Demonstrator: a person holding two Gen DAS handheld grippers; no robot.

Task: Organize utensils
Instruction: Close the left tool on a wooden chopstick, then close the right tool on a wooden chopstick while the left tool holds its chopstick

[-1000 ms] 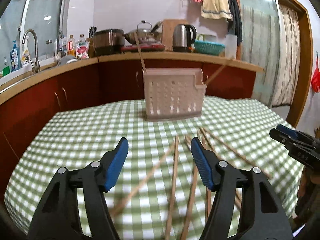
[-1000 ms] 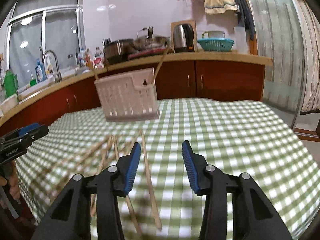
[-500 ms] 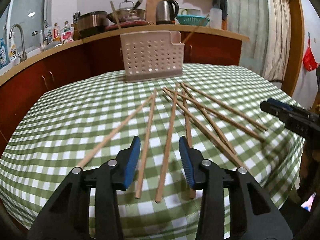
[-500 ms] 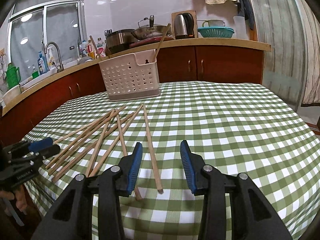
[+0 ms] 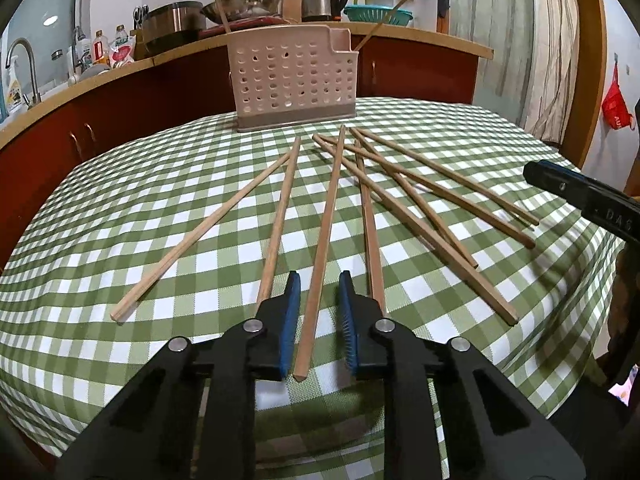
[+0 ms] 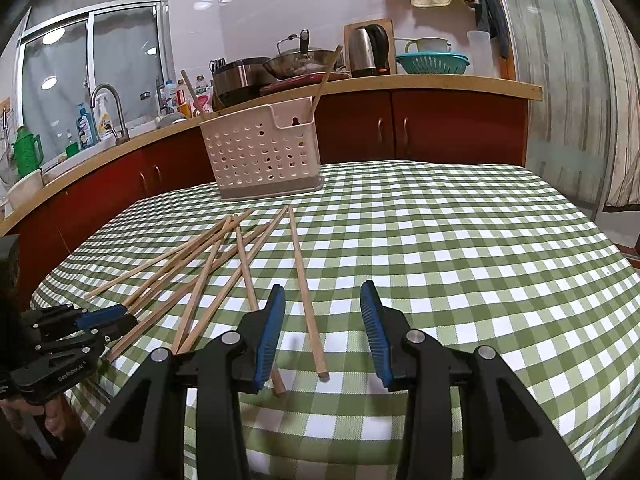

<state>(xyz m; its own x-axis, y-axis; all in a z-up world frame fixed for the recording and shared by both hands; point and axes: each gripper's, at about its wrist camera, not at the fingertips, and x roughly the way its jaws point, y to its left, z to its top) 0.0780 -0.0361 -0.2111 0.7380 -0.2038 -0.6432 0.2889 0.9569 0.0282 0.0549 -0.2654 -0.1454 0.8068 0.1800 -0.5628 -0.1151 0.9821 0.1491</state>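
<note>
Several wooden chopsticks [image 5: 404, 200] lie fanned out on the green checked tablecloth [image 5: 120, 216]. At the table's far side stands a pink perforated utensil basket [image 5: 294, 76] [image 6: 262, 152] with two chopsticks upright in it. My left gripper [image 5: 319, 280] is low over the cloth and its jaws are closing around one chopstick [image 5: 326, 232]. That chopstick lies between the blue pads with a small gap on each side. My right gripper [image 6: 323, 290] is open, and the near end of another chopstick [image 6: 306, 300] lies between its fingers, untouched.
A curved kitchen counter [image 6: 440, 84] with a kettle [image 6: 366, 50], pans and a sink tap [image 6: 108, 108] runs behind the table. The table's near edge drops off just under both grippers. The left gripper [image 6: 130, 318] also shows at the right wrist view's left edge.
My left gripper has come down toward the cloth, and its jaws have narrowed from wide apart to close around one chopstick. The right gripper dipped slightly, then held still with its opening unchanged.
</note>
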